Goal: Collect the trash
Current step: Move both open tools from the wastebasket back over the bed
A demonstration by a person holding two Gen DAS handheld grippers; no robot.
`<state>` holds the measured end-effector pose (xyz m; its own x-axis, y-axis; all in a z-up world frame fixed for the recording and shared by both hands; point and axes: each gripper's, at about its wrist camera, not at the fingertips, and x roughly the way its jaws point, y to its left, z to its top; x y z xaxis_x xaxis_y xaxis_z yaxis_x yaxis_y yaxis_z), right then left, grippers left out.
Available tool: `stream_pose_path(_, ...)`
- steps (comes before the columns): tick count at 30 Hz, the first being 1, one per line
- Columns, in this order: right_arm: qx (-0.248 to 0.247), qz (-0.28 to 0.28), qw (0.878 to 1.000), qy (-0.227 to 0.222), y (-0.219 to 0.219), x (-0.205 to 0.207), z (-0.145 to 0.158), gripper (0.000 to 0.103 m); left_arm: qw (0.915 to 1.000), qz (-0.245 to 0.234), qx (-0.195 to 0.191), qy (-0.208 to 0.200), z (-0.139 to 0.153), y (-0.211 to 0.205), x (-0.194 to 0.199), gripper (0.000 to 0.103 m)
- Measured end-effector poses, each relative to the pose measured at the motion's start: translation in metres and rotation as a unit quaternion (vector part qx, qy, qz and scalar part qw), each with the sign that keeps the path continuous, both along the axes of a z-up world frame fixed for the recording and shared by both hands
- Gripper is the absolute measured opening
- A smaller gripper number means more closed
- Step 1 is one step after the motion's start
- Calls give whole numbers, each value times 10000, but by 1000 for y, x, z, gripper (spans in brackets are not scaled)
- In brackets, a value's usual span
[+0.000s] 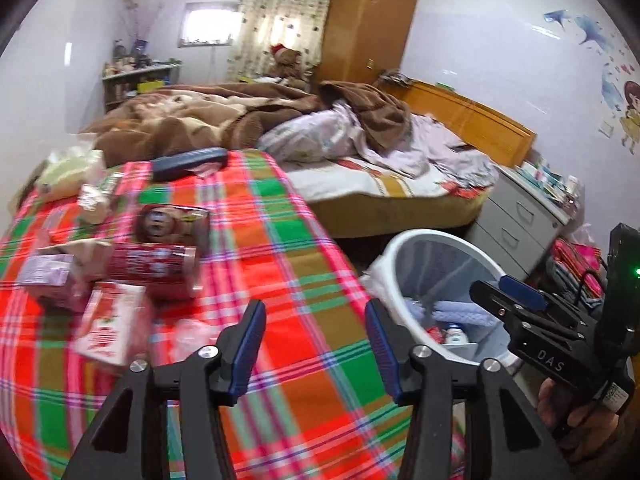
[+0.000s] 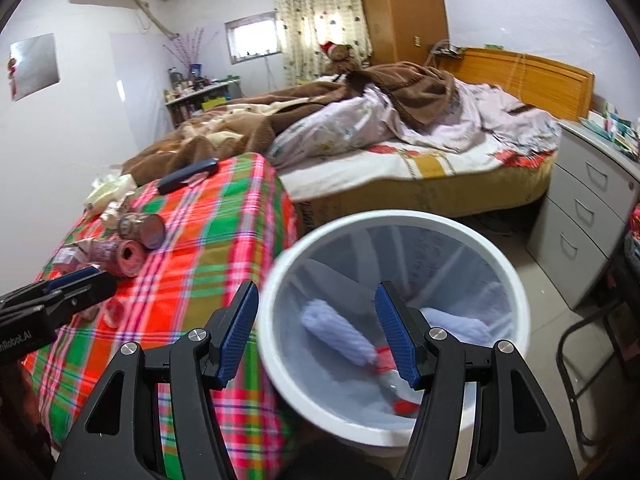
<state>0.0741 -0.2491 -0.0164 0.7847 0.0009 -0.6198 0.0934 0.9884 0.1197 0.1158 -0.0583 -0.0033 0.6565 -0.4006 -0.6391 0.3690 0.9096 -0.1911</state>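
Trash lies on the plaid-covered table (image 1: 280,240): a red can (image 1: 154,270) on its side, a dark snack packet (image 1: 172,224), a red-and-white carton (image 1: 112,324), a purple packet (image 1: 48,276) and a crumpled wrapper (image 1: 96,196). My left gripper (image 1: 316,344) hangs open above the cloth, right of the carton, with nothing between its fingers. A white bin (image 2: 400,216) stands by the table's right edge, holding bluish tissue (image 2: 336,328) and red scraps. Over it my right gripper (image 2: 318,332) is open and holds nothing. The red can (image 2: 120,256) shows at the left in the right wrist view.
A dark blue case (image 1: 188,164) and a tissue pack (image 1: 70,168) sit at the table's far end. Behind is an unmade bed (image 1: 360,152) with a brown blanket. Grey drawers (image 2: 588,208) and a metal chair frame (image 2: 576,360) stand right of the bin.
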Motion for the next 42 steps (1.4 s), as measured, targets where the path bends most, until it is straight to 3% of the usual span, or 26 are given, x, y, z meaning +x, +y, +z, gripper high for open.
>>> stream_pose_path(18,61,900,9959,33,77,12,-7,62,9942,1057,8,213,-23,115,2,53)
stream_pose_path(31,28,1446,9891,272,129,23,-25,62,9950,784,185,588,-53,125,33,57)
stream_pose_path(36,-43,1597,9866,342,142,24,-28,62,9958,688,243,556,-54,127,46,58)
stream_pose_path(39,-126,1679,9849,393,150,24,-31,62,9963,561,510,396,-52,121,49,58)
stream_pose_path(42,-123,1724,9839,454,156,25,-34,62,9962,570,470,458,-53,126,56,58)
